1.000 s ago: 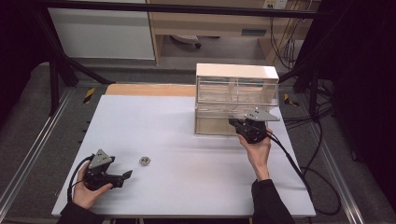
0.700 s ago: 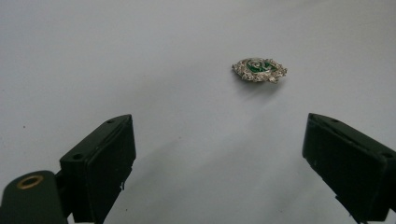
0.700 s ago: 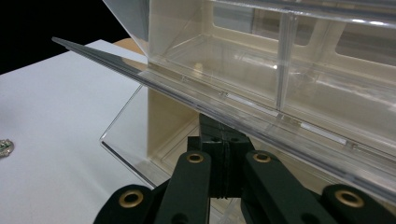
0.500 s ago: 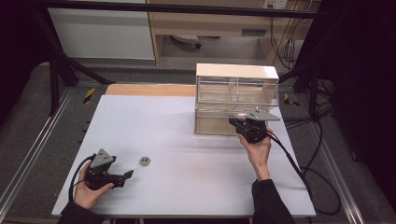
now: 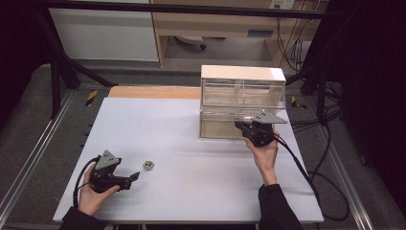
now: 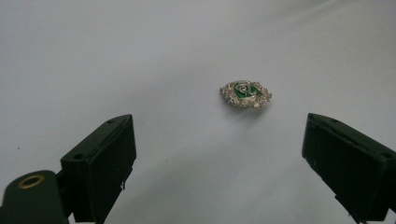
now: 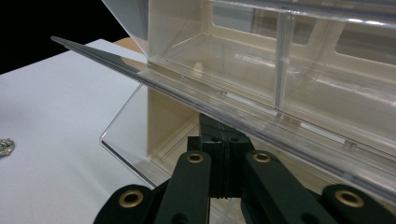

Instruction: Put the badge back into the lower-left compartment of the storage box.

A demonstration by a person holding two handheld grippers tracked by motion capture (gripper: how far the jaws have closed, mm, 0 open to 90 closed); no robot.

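Note:
A small silver ornament with a green centre [image 5: 148, 165] lies on the white table [image 5: 201, 163]. My left gripper [image 5: 134, 178] rests low at the front left, open, and points at the ornament [image 6: 246, 94], which lies just past the gap between my jaws [image 6: 219, 154]. A clear-fronted drawer cabinet [image 5: 242, 88] stands at the back right. My right gripper [image 5: 243, 125] is at its lower row, with the jaws [image 7: 225, 140] pressed together under the clear lip of the lower drawer [image 7: 187, 93]. The drawer front is tilted out toward me. The ornament [image 7: 4, 147] also shows at the left edge of the right gripper view.
A wooden strip [image 5: 153, 92] runs along the table's far edge, left of the cabinet. Metal rails [image 5: 28, 158] border the table on both sides. Cables [image 5: 311, 177] trail from the right gripper over the table's right edge.

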